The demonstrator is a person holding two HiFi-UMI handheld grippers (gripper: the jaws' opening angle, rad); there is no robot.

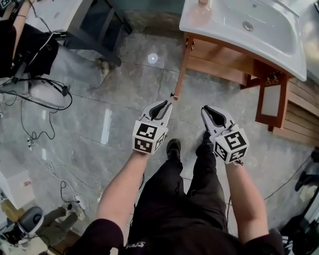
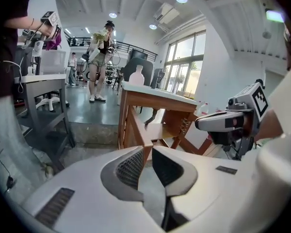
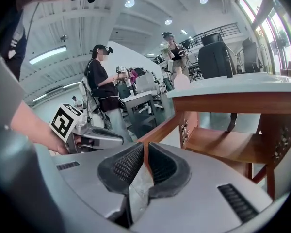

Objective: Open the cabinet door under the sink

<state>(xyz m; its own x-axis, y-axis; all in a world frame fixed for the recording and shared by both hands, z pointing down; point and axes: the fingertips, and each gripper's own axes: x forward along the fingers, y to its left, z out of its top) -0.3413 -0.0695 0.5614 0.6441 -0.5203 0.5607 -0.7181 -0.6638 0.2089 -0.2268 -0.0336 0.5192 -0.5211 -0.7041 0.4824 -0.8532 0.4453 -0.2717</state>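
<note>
A white sink (image 1: 239,23) tops the wooden cabinet (image 1: 218,57) ahead of me. Its left door (image 1: 181,68) stands swung out toward me, edge on. The right door (image 1: 270,100), with a pale panel, is also swung out, and a bare shelf shows inside. My left gripper (image 1: 164,106) hangs over the floor just short of the left door's lower corner, touching nothing. Its jaws stand a little apart and empty (image 2: 148,149). To its right, my right gripper (image 1: 208,110) is level with it, jaws narrowly apart with nothing between them (image 3: 146,145).
A pale bottle (image 1: 202,7) stands on the sink's left rim. A grey table (image 1: 69,7) and another person's arm (image 1: 16,31) are at the upper left. Cables (image 1: 42,153) trail over the grey floor. My own legs and shoes (image 1: 173,147) are below the grippers.
</note>
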